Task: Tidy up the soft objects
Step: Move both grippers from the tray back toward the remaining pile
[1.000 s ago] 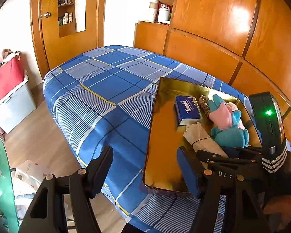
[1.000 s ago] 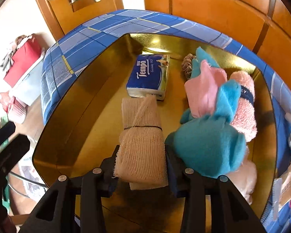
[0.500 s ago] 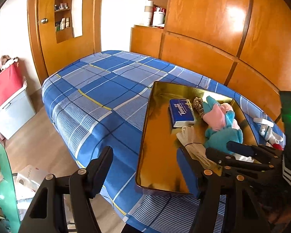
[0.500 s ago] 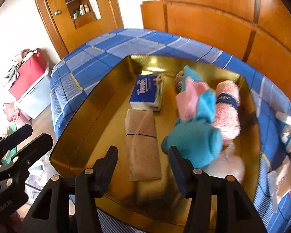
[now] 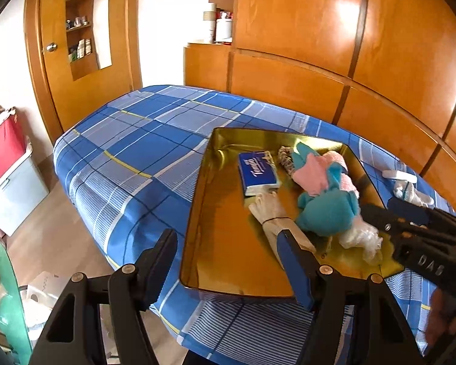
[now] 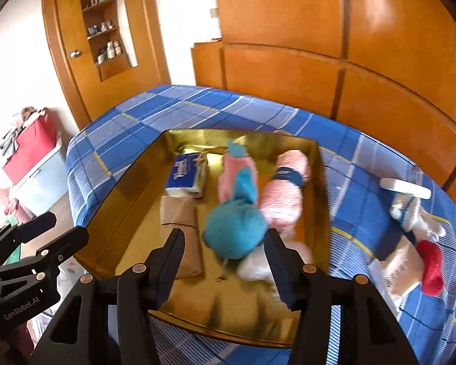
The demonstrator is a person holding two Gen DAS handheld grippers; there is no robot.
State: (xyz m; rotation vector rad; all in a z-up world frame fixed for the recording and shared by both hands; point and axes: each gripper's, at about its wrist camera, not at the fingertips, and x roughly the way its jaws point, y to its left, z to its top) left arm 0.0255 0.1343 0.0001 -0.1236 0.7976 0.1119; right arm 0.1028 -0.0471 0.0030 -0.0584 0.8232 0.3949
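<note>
Gold tray [image 5: 197, 228] set on blue checked bedcover [image 5: 130, 158], near the foot end of the bed, against wooden wall panels [image 5: 319, 85].

Inside tray: blue tissue pack [image 5: 258, 172] toward the far side; beige cloth bundle [image 5: 273, 213] tied with a dark band, lying flat just in front of the pack and touching it. Teal and pink soft toy [image 5: 328, 203] to the right of the bundle, just beside it. Pink rolled towel [image 6: 284, 197] with dark band along the tray's right wall, touching the toy. Crumpled clear plastic [image 5: 361, 237] at the near right corner, beside the toy.

Left gripper [image 5: 228, 267] held above the near left edge of the tray, jaws wide apart, nothing between them. Right gripper [image 6: 225, 264] held above the near edge of the tray, jaws likewise spread and empty; toy and bundle seen beyond the fingertips, not in contact. Right-wrist view slightly blurred.

Outside tray, on bedcover to the right: white flat object [image 6: 405, 188], a pale soft item with blue stripes [image 6: 410, 213], a red knitted item [image 6: 430, 267] lying on a tan packet [image 6: 401, 270].

Elsewhere: red box [image 5: 1, 152] on a pale storage bin [image 5: 12, 197] at the left wall; wooden door [image 5: 60, 60] with inset shelf.
</note>
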